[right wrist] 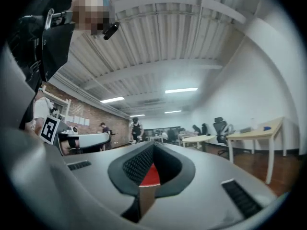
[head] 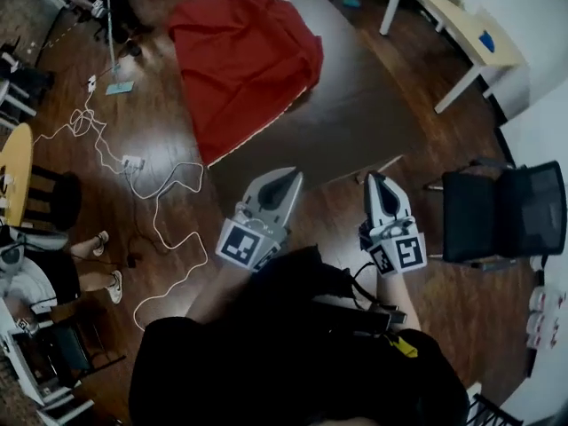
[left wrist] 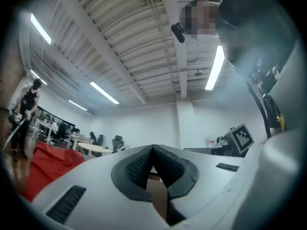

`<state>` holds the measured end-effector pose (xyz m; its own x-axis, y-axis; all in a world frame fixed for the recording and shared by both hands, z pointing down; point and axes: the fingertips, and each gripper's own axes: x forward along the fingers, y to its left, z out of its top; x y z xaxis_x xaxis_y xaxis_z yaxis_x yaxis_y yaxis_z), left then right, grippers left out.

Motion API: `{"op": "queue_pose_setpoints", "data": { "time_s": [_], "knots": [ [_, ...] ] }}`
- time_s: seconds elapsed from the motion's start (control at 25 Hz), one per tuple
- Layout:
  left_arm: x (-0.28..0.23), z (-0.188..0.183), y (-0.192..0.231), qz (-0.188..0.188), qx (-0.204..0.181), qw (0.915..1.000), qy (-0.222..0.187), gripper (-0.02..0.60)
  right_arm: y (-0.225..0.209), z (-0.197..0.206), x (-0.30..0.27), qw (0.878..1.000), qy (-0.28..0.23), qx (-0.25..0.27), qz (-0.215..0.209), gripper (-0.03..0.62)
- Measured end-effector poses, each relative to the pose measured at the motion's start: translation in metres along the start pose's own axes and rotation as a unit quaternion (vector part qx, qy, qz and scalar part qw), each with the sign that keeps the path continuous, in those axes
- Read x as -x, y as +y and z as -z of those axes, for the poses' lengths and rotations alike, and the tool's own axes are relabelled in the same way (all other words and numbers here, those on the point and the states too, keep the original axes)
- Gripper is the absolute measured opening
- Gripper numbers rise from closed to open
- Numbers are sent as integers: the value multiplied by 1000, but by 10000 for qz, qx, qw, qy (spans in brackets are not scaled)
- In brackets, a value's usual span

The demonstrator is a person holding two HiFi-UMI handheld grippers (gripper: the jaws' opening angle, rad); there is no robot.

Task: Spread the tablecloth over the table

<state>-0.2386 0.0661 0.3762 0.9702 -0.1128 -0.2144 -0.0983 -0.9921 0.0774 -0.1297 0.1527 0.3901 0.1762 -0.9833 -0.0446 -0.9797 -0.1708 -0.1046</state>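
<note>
A red tablecloth (head: 244,60) lies bunched over the far left part of a dark brown table (head: 355,105); the near right part of the tabletop is bare. My left gripper (head: 288,178) and right gripper (head: 373,181) hover side by side just short of the table's near edge, both shut with nothing in them. In the left gripper view the shut left gripper (left wrist: 153,150) points level into the room, with the red tablecloth (left wrist: 45,169) at the lower left. In the right gripper view a sliver of red tablecloth (right wrist: 151,175) shows past the shut right gripper (right wrist: 153,146).
A black chair (head: 501,213) stands right of the table. A light wooden table (head: 461,25) is at the far right. White cables (head: 151,202) trail over the wood floor at left, near a seated person's feet (head: 105,260). Other people stand at the far left.
</note>
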Motion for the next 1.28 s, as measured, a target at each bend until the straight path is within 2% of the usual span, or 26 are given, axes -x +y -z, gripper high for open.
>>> {"op": "queue_pose_setpoints", "data": {
  "time_s": [0.16,0.28,0.44,0.52,0.72,0.84,0.96,1.08,1.16,1.28],
  "knots": [
    [47,-12,54,-1092,-137,9939,-39,3,52,-1,-66,9950,-18,42,-1001,5],
    [60,-15,75,-1534,-278,9878,1,3,68,8,-90,9901,66,4,-1403,5],
    [58,-1,99,-2103,-329,9768,216,2,63,14,-111,9845,146,50,-1746,5],
    [46,11,111,-2386,-334,9701,309,2,44,17,-120,9822,145,106,-1871,5],
    [-11,39,115,-2833,-294,9577,417,2,-41,32,-150,9791,331,65,-2004,5],
    [-53,49,118,-3121,-350,9488,339,2,-82,30,-171,9736,495,162,-2224,5],
    [-91,61,125,-3396,-469,9382,470,3,-105,31,-189,9622,893,244,-2560,5],
    [-120,70,131,-3678,-507,9265,608,3,-127,35,-208,9524,893,298,-2900,5],
    [-127,77,136,-3812,-546,9195,786,3,-137,42,-222,9480,888,306,-3041,5],
    [-121,99,152,-3959,-537,9085,1224,3,-147,71,-244,9443,1192,341,-3047,5]
  ]
}}
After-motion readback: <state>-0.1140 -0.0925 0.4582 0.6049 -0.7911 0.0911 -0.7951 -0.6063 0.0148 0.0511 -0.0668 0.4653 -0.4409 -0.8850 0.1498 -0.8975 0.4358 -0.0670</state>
